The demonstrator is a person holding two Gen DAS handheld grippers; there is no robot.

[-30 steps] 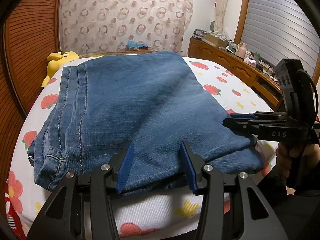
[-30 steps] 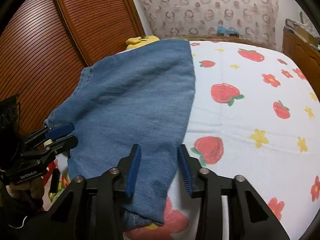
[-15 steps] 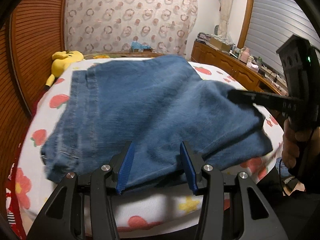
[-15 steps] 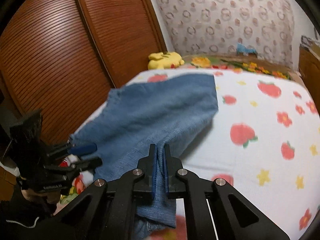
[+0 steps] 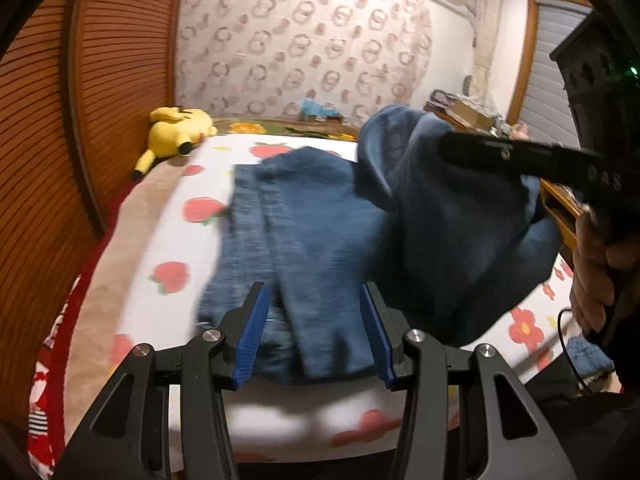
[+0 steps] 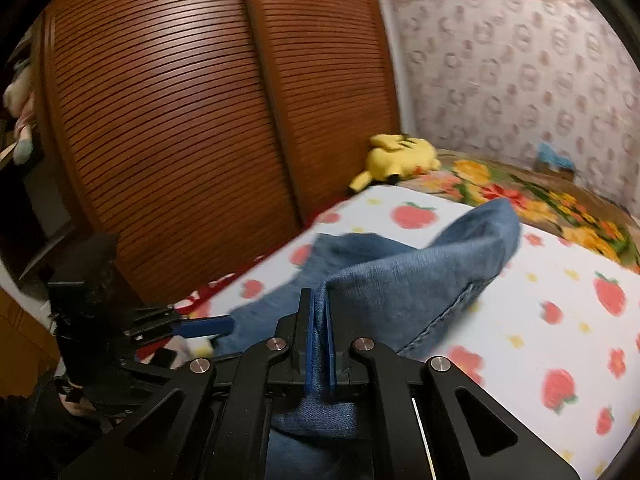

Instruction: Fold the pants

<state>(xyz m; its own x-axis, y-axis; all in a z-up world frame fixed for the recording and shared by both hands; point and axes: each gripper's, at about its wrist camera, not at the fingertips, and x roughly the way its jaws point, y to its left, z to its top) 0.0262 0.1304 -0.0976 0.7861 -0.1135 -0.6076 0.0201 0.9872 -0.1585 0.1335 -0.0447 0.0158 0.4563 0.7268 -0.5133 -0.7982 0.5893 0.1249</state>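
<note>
**Folding step in hand: one corner of the jeans raised, the other not yet gripped**

Item: blue denim pants [image 5: 320, 240], lying across the middle of the left wrist view on a white bedsheet printed with red strawberries and flowers [image 5: 176, 248]. The stitched band edge runs from centre towards the lower centre of that frame; the right-hand portion is bunched and lifted clear of the sheet at upper right.

Right gripper [image 6: 319, 344]: blue pads pressed together on a fold of the denim, lower centre of the right wrist view, cloth trailing from the pinch to the middle right.

Left gripper [image 5: 316, 332]: pads spread, straddling the near edge of the pants at lower centre; no pressing on the cloth is visible.

Background: yellow plush toy [image 5: 176, 128] at upper left, brown slatted wooden doors [image 6: 200, 120] along the left.

Step, by judgement: start of a fold, with only one corner secured. The next move likely calls for the left pads to close on the near edge, then both corners carried level across the garment. Risk: an uneven, twisted fold if only one side travels.
</note>
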